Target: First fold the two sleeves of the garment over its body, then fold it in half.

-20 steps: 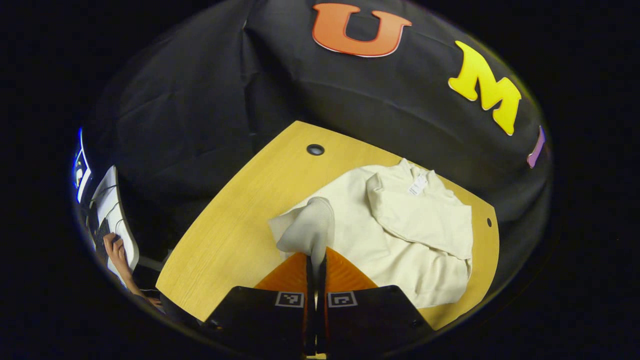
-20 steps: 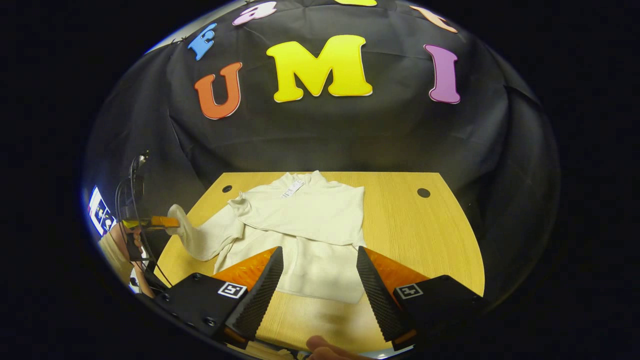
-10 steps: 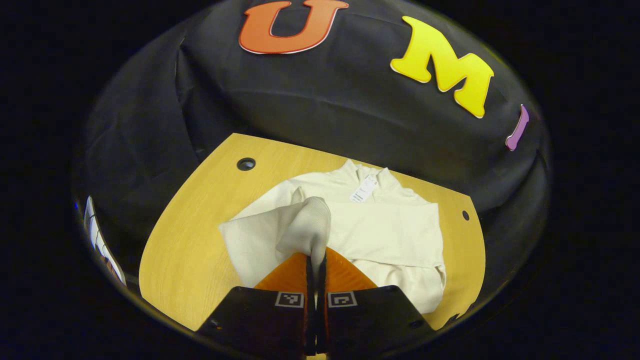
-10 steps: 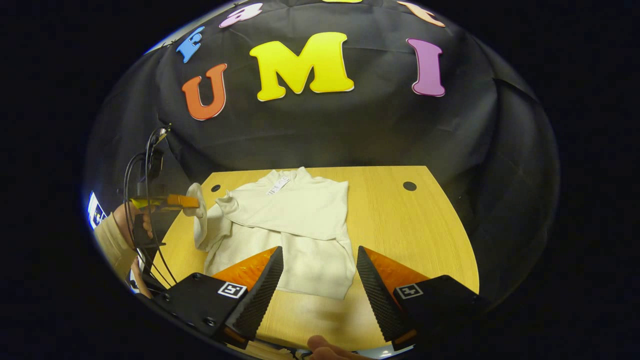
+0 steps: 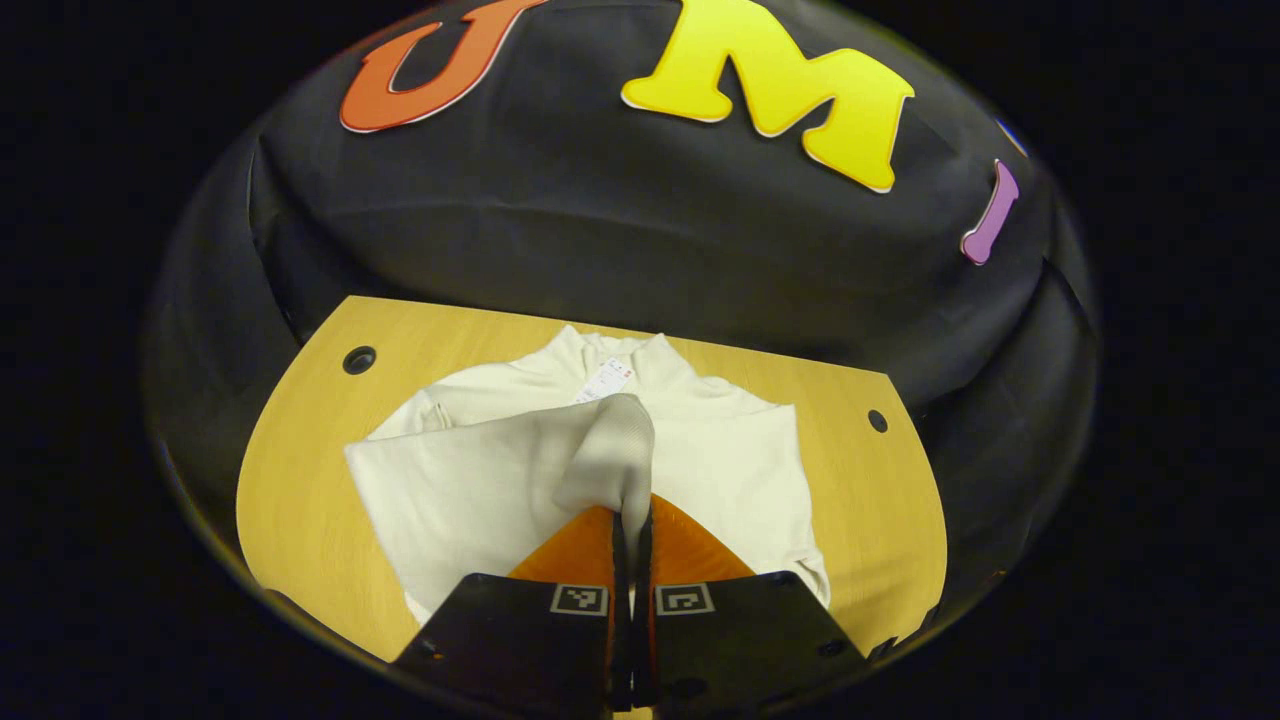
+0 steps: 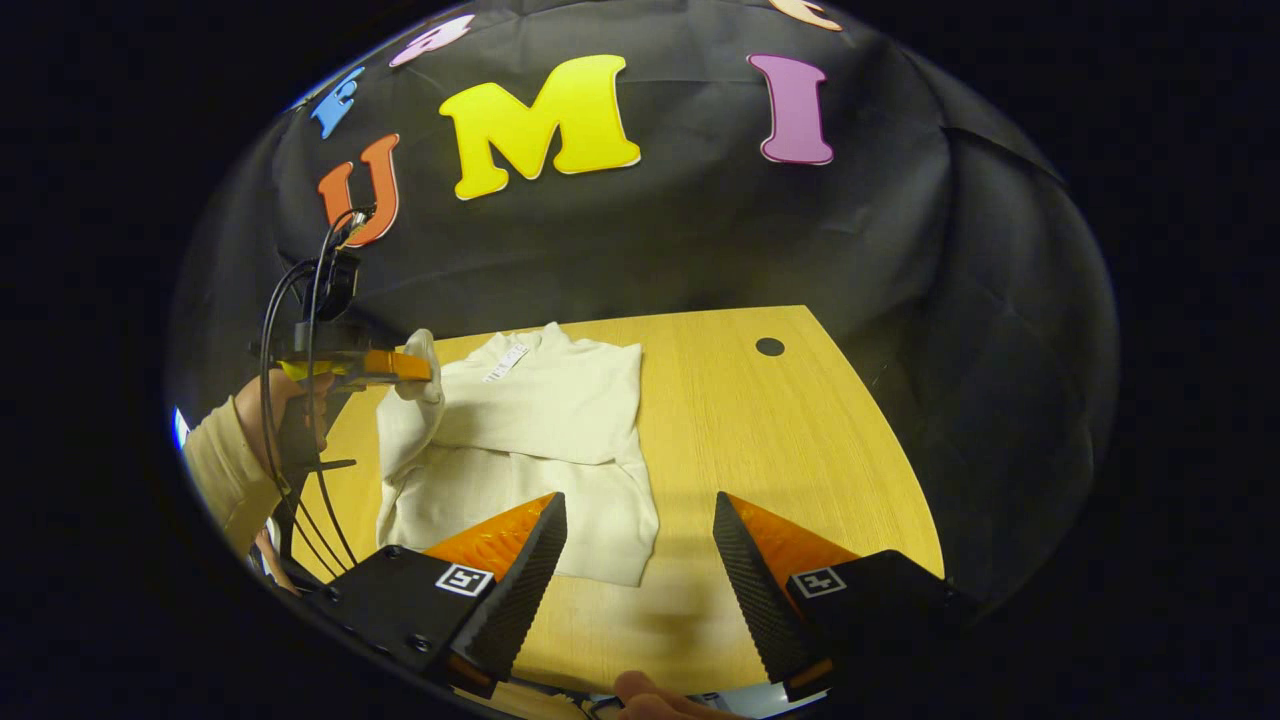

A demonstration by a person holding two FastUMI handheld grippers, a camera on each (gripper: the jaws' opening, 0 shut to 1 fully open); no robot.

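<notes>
A cream long-sleeved garment (image 5: 730, 460) lies on the wooden table (image 5: 300, 470), collar toward the far wall; one sleeve is folded flat across its chest. My left gripper (image 5: 630, 520) is shut on the cuff of the other sleeve (image 5: 615, 455) and holds it lifted above the body. In the right gripper view the left gripper (image 6: 420, 368) hangs over the garment's (image 6: 540, 420) left side with the sleeve (image 6: 405, 430) draping down. My right gripper (image 6: 635, 555) is open above the table's near edge, holding nothing.
The table (image 6: 790, 450) has a round cable hole (image 6: 769, 347) at its far right and another (image 5: 358, 360) at its far left. A sleeved arm (image 6: 225, 470) holds the left gripper, with cables (image 6: 300, 300) looping above it. A fingertip (image 6: 645, 690) shows below my right gripper.
My left gripper has carried the sleeve cuff up and inward from the table's left side to above the garment's body. The right gripper stayed open and turned slightly rightward.
</notes>
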